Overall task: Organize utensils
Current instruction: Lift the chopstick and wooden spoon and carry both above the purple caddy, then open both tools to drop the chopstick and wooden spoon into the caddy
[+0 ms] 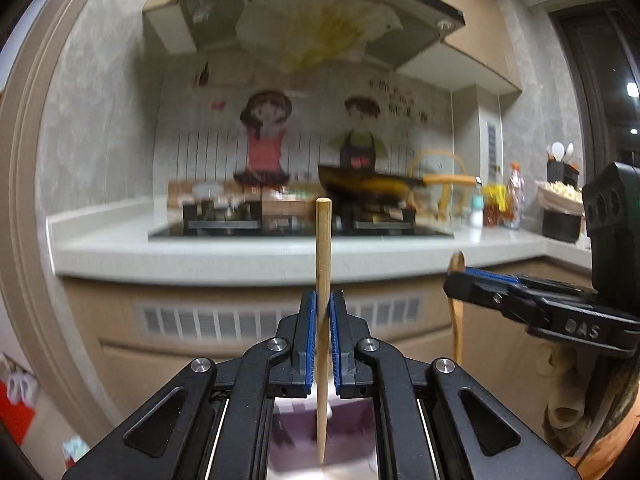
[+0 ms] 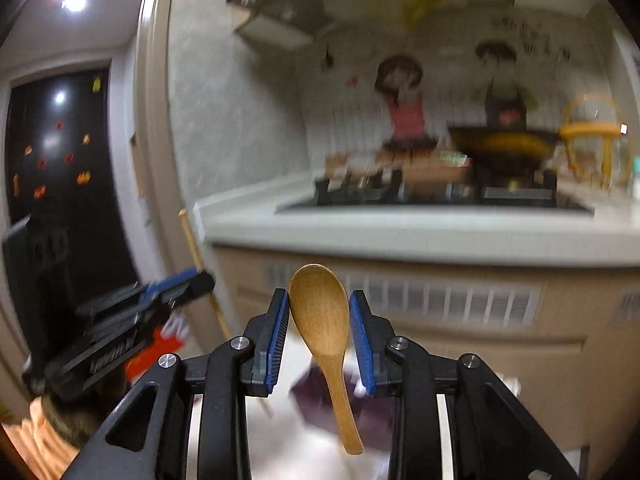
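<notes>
Two hand-held grippers raised in front of a kitchen worktop (image 1: 280,248), each carrying one utensil. The left gripper (image 1: 323,332) has its fingers clenched on a single wooden chopstick (image 1: 323,264), long axis upright, its blunt end rising above the fingers and its tip hanging below them. The right gripper (image 2: 320,340) holds one wooden spoon (image 2: 320,312) by the sides of its bowl, bowl uppermost and handle slanting down to the right. A purple container (image 2: 372,412) lies blurred beneath both grippers (its compartments cannot be made out); judged as the likely destination, it sits directly below the hanging ends, about equally near either hand. Count: one chopstick, one spoon, two grippers.
</notes>
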`<state>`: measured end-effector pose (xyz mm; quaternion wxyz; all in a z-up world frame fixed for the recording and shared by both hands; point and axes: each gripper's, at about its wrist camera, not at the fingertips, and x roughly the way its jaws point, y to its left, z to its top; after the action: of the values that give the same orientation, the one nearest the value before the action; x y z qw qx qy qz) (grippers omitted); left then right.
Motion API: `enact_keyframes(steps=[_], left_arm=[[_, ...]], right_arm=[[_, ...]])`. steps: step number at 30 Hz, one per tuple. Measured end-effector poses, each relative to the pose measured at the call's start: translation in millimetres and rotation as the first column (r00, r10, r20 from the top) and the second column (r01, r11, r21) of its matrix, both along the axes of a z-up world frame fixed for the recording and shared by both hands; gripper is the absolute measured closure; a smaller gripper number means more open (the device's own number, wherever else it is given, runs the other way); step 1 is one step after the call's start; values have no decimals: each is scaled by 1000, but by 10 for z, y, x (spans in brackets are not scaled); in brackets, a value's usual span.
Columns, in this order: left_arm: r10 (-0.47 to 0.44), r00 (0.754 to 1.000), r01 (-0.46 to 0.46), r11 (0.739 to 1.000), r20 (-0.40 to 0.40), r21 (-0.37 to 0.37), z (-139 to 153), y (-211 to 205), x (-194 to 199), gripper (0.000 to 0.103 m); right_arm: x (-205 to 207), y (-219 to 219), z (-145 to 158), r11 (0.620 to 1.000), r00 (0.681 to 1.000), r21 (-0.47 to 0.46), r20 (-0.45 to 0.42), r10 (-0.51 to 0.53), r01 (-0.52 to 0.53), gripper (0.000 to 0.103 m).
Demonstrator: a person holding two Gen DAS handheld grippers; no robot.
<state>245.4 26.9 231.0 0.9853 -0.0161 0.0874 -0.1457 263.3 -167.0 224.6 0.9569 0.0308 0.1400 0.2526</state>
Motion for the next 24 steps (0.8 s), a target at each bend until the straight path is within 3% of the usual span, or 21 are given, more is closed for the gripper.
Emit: enact_keyframes(steps=[4, 10, 18, 24], left_arm=[[-13, 1000, 13, 1000, -11, -20, 73, 10, 400, 96], [4, 999, -5, 1000, -40, -23, -158, -16, 861, 96], [16, 977, -28, 998, -214, -53, -994, 23, 1488, 96], [1, 923, -17, 999, -385, -38, -1664, -40, 1710, 96]], right_arm=[[385, 14, 41, 999, 1000, 48, 21, -19, 18, 74], [831, 12, -335, 998, 999, 43, 1, -37, 37, 74], [1267, 114, -1160, 999, 994, 1, -96, -41, 41, 74], [1497, 129, -1809, 999, 964, -22, -263, -48, 43, 74]])
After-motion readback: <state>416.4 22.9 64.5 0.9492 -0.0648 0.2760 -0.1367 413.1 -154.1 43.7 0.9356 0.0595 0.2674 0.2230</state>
